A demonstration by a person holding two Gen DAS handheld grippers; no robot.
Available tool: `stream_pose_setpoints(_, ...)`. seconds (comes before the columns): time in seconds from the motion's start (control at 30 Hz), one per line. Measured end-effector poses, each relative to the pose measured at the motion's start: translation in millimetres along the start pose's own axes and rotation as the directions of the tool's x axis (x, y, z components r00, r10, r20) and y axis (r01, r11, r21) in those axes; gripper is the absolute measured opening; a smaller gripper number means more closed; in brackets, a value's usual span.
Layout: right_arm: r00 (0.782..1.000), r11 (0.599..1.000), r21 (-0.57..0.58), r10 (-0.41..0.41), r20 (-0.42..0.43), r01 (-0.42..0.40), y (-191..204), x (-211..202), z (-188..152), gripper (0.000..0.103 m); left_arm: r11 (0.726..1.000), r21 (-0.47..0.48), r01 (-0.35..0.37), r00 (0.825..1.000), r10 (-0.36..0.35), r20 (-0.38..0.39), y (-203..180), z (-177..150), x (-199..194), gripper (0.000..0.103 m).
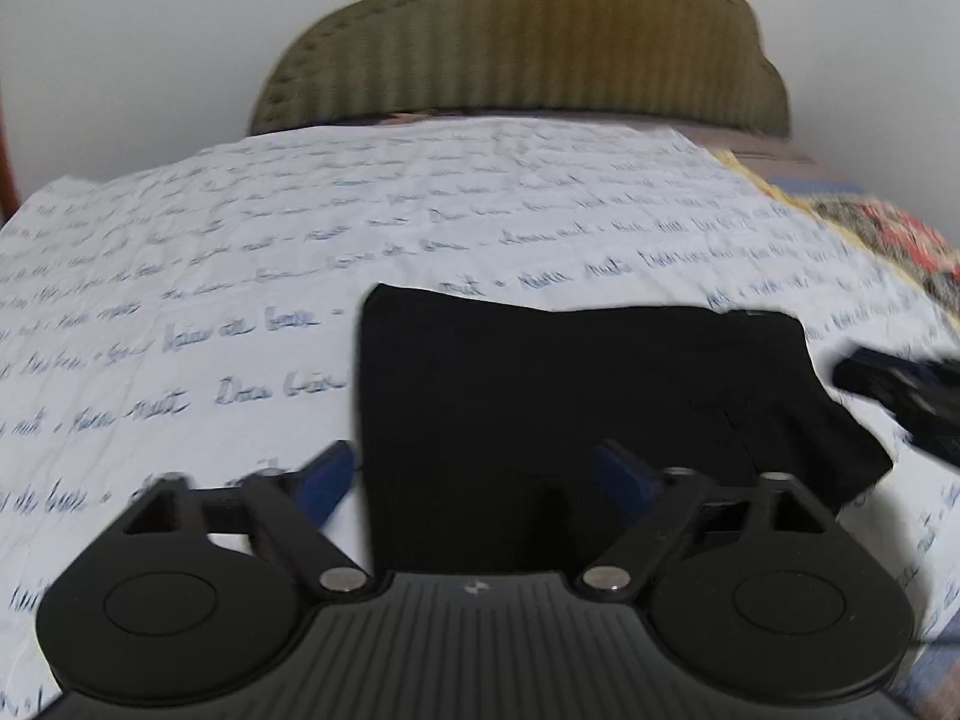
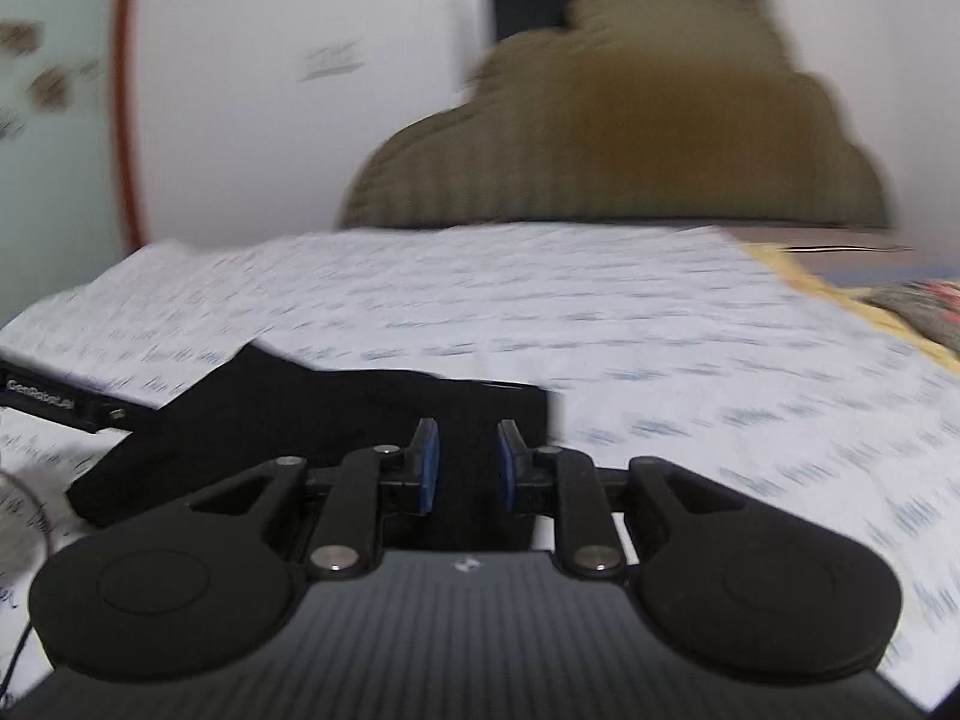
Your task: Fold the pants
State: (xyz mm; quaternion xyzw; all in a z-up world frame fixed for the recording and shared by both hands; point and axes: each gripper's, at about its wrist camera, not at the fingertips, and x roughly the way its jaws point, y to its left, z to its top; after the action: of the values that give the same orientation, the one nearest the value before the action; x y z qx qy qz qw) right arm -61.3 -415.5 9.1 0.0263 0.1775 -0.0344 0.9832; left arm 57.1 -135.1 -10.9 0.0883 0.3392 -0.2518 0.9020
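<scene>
The black pants (image 1: pixel 570 396) lie folded into a compact rectangle on a white sheet printed with blue handwriting (image 1: pixel 240 252). My left gripper (image 1: pixel 474 480) is open wide, its blue-padded fingers straddling the pants' near left edge, holding nothing. The right gripper shows at the right edge of the left wrist view (image 1: pixel 900 384). In the right wrist view the pants (image 2: pixel 336 420) lie ahead and to the left. My right gripper (image 2: pixel 465 468) hovers over their right end, jaws partly open with a clear gap and nothing between them. The left gripper's body (image 2: pixel 60 399) appears at the left.
An olive quilted headboard (image 1: pixel 522 48) stands against the white wall behind the bed. A colourful patterned blanket (image 1: pixel 888 228) lies at the right side of the bed. A red-framed edge (image 2: pixel 126 90) is at the left wall. The views are motion-blurred.
</scene>
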Motion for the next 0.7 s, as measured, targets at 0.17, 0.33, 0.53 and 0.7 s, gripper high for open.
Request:
stream_pose_setpoints(0.17, 0.981, 0.998, 0.025, 0.054, -0.187, -0.05, -22, 74, 6, 0.019, 1.0, 0.002, 0.006, 0.996, -0.006, -0.087, 6, -18, 17, 0.094)
stream_pose_setpoints(0.33, 0.993, 0.999, -0.014, 0.047, -0.106, -0.049, -25, 59, 32, 0.021, 0.997, -0.07, 0.023, 0.999, -0.025, -0.031, 31, 21, 22, 0.094)
stream_pose_setpoints(0.53, 0.973, 0.999, -0.025, 0.022, -0.229, -0.028, -33, 121, 29, 0.015, 0.992, -0.095, 0.082, 0.994, -0.088, -0.068, 41, 67, 96, 0.094)
stream_pose_setpoints(0.7, 0.98, 0.997, -0.075, -0.042, -0.194, 0.028, -23, 112, 37, 0.021, 0.992, -0.124, -0.037, 0.995, 0.026, -0.092, 57, 64, 128, 0.094)
